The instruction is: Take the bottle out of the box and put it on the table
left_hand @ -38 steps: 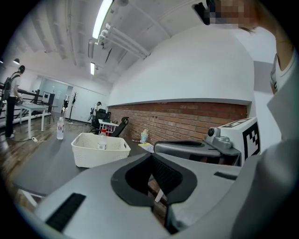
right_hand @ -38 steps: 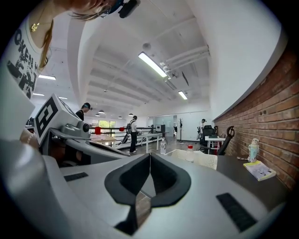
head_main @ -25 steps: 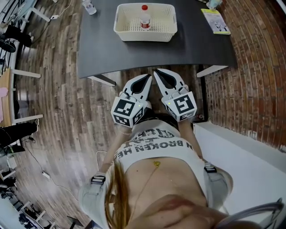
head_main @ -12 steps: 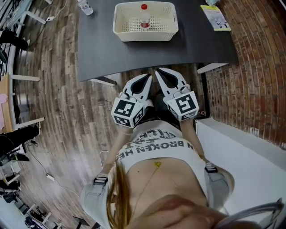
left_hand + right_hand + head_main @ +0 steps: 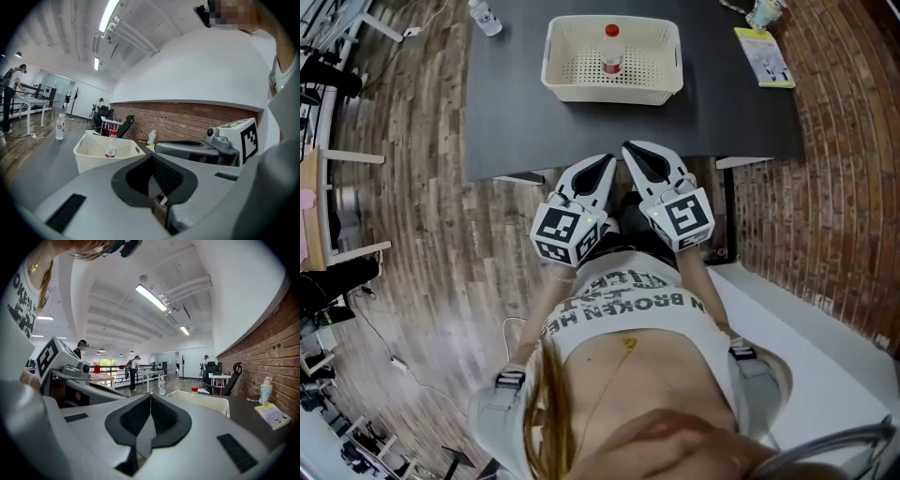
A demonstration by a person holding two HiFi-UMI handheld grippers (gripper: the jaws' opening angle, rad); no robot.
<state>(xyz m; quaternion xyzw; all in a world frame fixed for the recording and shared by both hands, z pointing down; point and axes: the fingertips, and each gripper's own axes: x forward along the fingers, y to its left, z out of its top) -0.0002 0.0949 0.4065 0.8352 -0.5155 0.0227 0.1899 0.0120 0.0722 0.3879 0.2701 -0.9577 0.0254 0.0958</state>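
Note:
A clear bottle with a red cap [image 5: 611, 47] stands upright inside a cream perforated box [image 5: 572, 82] on the dark table [image 5: 516, 112]. Both grippers are held side by side in front of the person's body, at the table's near edge and well short of the box. My left gripper [image 5: 608, 162] is shut with nothing in it, and so is my right gripper [image 5: 629, 149]. In the left gripper view the bottle [image 5: 111, 146] shows in the box [image 5: 91, 154] beyond the closed jaws. The right gripper view has the box [image 5: 206, 401] ahead to the right.
A second bottle [image 5: 485, 16] stands at the table's far left corner. A yellow-green booklet [image 5: 764, 56] and a small pale object [image 5: 763, 12] lie at the far right. A brick wall [image 5: 844, 150] runs along the right. Wooden floor [image 5: 422, 234] lies to the left.
The table and box have slid slightly nearer and to the right in the head view as the person moved towards them. Both grippers stay shut and side by side.

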